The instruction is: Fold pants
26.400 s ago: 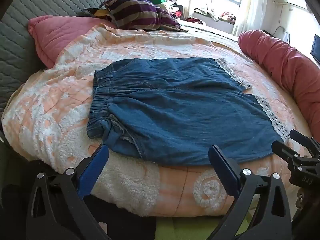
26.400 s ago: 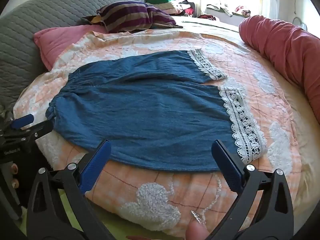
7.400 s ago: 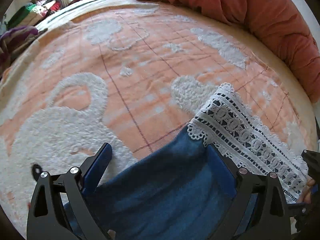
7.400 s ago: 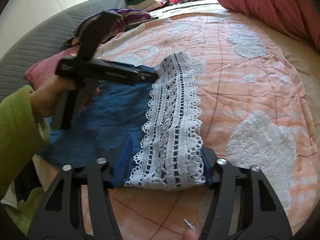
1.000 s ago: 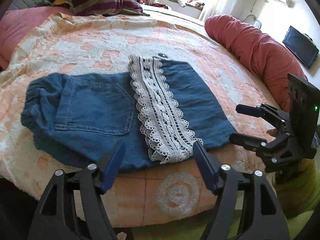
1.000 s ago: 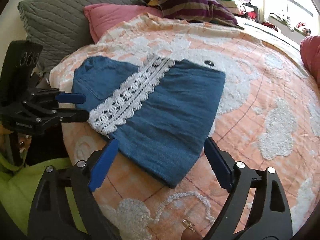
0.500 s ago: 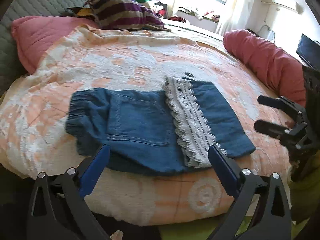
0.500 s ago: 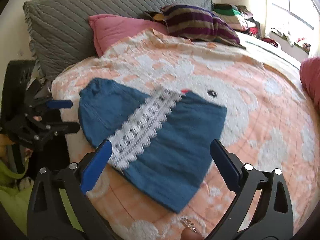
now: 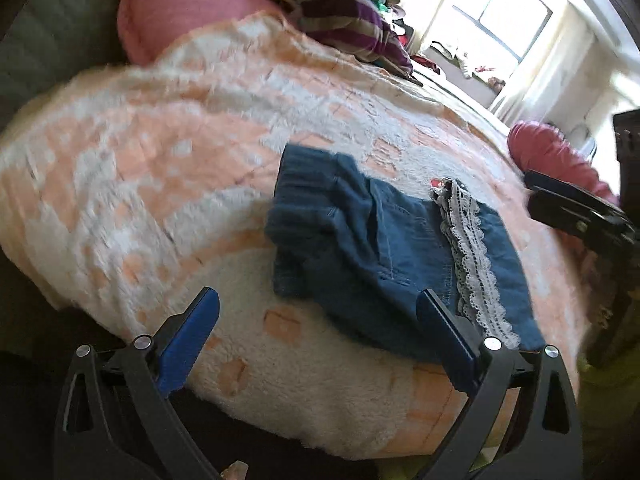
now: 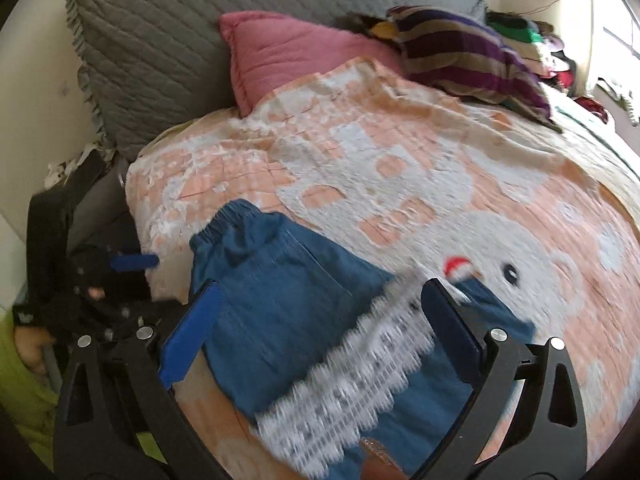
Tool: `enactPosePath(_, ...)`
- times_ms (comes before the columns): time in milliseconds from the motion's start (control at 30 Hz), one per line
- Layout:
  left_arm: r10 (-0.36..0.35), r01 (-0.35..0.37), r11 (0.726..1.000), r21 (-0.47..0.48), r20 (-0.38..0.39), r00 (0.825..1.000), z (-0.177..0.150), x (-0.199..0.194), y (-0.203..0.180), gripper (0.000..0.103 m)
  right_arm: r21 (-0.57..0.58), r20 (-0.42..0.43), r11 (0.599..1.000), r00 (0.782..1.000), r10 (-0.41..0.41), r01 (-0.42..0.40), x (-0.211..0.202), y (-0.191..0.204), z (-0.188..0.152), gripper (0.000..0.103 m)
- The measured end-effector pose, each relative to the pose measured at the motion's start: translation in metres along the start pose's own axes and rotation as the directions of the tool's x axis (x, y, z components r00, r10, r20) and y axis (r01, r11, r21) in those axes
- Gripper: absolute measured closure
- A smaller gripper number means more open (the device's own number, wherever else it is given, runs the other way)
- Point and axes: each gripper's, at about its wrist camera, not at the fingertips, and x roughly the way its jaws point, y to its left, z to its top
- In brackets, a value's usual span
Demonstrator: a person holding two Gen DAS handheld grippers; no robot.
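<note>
The pants (image 9: pixel 372 248) are lying folded on the bed (image 9: pixel 160 184), near its front edge, with the elastic waistband at the left end and the white lace hem (image 9: pixel 472 264) doubled back across the denim toward the right end (a back pocket is showing on top). The left gripper (image 9: pixel 316 336) is hovering over the near edge of the bed, its blue-padded fingers spread wide with nothing between them, just short of the pants. The right gripper (image 10: pixel 316 332) is hanging above the pants, likewise released and empty, its view blurring the lace. Each gripper is showing at the edge of the other's view. A pink pillow (image 10: pixel 292 48) and a striped cushion (image 10: pixel 468 60) are sitting at the far end, against a grey quilted headboard (image 10: pixel 192 28), and a red bolster (image 9: pixel 552 156) is lying along the far right side
</note>
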Motion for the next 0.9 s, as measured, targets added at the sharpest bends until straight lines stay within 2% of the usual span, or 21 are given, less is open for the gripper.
enactPosePath(100,-0.078,0.077,0.996,-0.05,-0.024,0.997,-0.005,0.01,0.006,0.007,-0.019,-0.053,0.999,0.998,0.044,-0.045,0.026,0.008,0.015,0.009)
enactPosePath(167,-0.116,0.113,0.992,-0.058,-0.046,0.992,-0.008,0.017,0.005,0.024,-0.044,-0.085,0.997,0.994,0.064,-0.068,0.043,0.015,0.024,0.009)
enactPosePath(200,-0.148,0.144,0.987,-0.071,-0.055,0.987,-0.01,0.022,0.004,0.035,-0.067,-0.112,0.994,0.991,0.074,-0.081,0.054,0.021,0.029,0.009)
enactPosePath(267,-0.172,0.167,0.983,-0.08,-0.063,0.983,-0.012,0.028,0.003,0.038,-0.089,-0.141,0.992,0.987,0.079,-0.092,0.067,0.027,0.034,0.009)
enactPosePath(333,-0.185,0.18,0.98,-0.079,-0.062,0.981,-0.013,0.032,0.002,0.054,-0.11,-0.186,0.986,0.977,0.105,-0.127,0.084,0.036,0.039,0.009)
enactPosePath(367,-0.191,0.186,0.979,-0.082,-0.064,0.98,-0.013,0.034,0.004,0.057,-0.122,-0.208,0.983,0.972,0.109,-0.137,0.093,0.041,0.041,0.009)
enactPosePath(567,-0.231,0.223,0.968,-0.112,-0.066,0.971,-0.012,0.041,0.012,0.059,-0.201,-0.278,0.963,0.953,0.117,-0.177,0.127,0.063,0.05,0.009)
enactPosePath(767,-0.243,0.234,0.965,-0.123,-0.063,0.968,-0.013,0.042,0.015,0.059,-0.18,-0.35,0.957,0.924,0.153,-0.227,0.161,0.062,0.053,0.011)
enactPosePath(833,-0.241,0.232,0.965,-0.121,-0.064,0.968,-0.013,0.042,0.014,0.059,-0.16,-0.369,0.952,0.911,0.186,-0.259,0.169,0.06,0.049,0.018)
enactPosePath(900,-0.241,0.232,0.965,-0.12,-0.065,0.968,-0.013,0.041,0.014,0.059,-0.143,-0.36,0.95,0.909,0.21,-0.277,0.171,0.06,0.046,0.036)
